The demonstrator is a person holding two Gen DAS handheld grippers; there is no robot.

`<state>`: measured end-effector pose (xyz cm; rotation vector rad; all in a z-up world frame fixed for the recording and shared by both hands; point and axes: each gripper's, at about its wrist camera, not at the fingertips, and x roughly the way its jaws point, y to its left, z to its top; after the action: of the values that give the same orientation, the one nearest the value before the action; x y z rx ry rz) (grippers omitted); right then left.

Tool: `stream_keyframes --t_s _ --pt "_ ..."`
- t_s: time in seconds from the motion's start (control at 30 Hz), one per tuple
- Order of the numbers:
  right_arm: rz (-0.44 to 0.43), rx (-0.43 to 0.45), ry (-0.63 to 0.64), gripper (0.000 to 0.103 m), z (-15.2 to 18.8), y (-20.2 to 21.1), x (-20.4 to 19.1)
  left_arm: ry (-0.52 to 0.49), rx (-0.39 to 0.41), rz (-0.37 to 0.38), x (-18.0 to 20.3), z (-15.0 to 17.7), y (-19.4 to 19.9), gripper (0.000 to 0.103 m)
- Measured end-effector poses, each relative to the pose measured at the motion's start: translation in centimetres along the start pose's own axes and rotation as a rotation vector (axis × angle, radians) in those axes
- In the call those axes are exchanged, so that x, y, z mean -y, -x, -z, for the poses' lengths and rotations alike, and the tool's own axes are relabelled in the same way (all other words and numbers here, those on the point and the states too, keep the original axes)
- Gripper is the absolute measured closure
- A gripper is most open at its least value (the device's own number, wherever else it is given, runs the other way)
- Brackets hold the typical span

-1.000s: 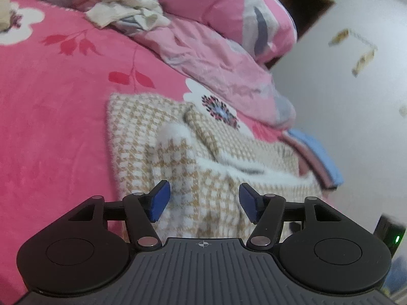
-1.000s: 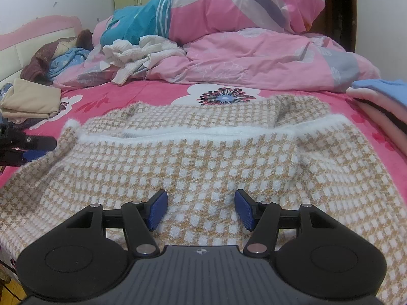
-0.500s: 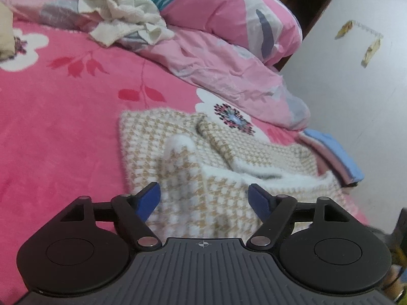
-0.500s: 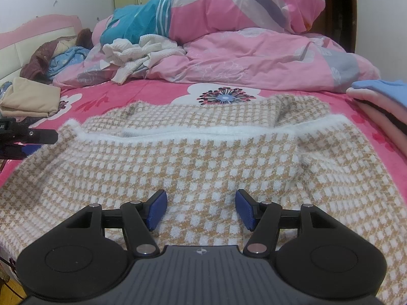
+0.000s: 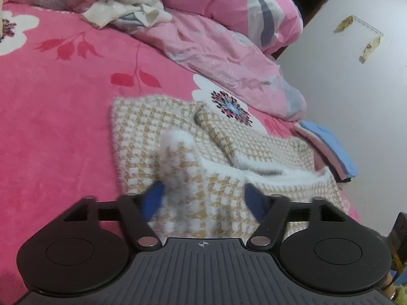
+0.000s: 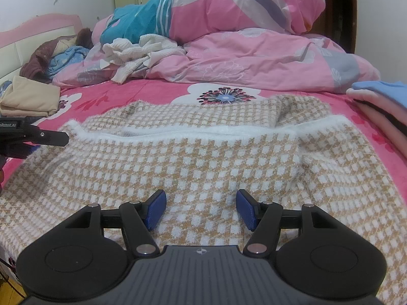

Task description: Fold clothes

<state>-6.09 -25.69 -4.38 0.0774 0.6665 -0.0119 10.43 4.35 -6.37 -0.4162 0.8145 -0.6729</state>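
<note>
Tan-and-white checked knit fills the middle of both views: your sweater (image 6: 203,157) lies spread on the pink floral bedspread (image 5: 51,106), its fuzzy white trim running across the centre of the right wrist frame. Your right gripper (image 6: 201,209) sits at the bottom centre of that frame with its blue pads (image 6: 155,208) held well apart, hovering over the flat checked panel and pinching nothing. Your left gripper (image 5: 203,200) occupies the lower centre of its own frame, fingers also spread wide; a raised, white-edged fold of the sweater (image 5: 183,162) stands up between the two blurred blue pads (image 5: 152,200), and you cannot tell from the blur whether either pad touches the cloth. In the right wrist view, the left gripper's black finger (image 6: 48,137) pokes in at the left edge, just beside the sweater's fuzzy corner. Behind the sweater, across the upper part of both frames, a pink quilt (image 6: 254,58) is heaped, with a crumpled cream garment (image 6: 137,53) lying on it toward the upper left. A folded beige cloth (image 6: 30,99) rests at the left edge of the right wrist frame, and a stack of folded blue and pink clothes (image 6: 376,96) sits at the right edge, near the sweater's far corner.
</note>
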Motion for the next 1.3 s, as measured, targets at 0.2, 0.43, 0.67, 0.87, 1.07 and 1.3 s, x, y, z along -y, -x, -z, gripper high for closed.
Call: stream_keyframes --t_s 0.2,0.43,0.67,0.87,1.07,1.3 --pt "-0.003 0.001 -0.001 0.039 0.0 0.0 0.2 0.202 0.04 0.157 -3.2 0.0 1.3 0.083" --pt "-0.003 0.003 -0.001 0.039 0.0 0.0 0.1 0.32 0.031 0.201 -5.1 0.3 1.2 0.078" --pt "-0.003 0.005 -0.003 0.038 0.1 0.0 0.2 0.295 0.004 0.207 -4.7 0.6 0.7 0.057" --pt "-0.004 0.005 -0.001 0.038 0.1 -0.1 0.2 0.24 -0.019 0.184 -3.9 0.4 0.8 0.055" --pt "-0.001 0.004 0.001 0.038 0.1 -0.1 0.2 0.11 -0.052 0.17 -2.3 1.1 2.1 0.053" --pt "-0.003 0.011 -0.004 0.038 0.3 -0.1 0.2 0.021 -0.162 0.198 -1.3 2.2 1.8 0.049"
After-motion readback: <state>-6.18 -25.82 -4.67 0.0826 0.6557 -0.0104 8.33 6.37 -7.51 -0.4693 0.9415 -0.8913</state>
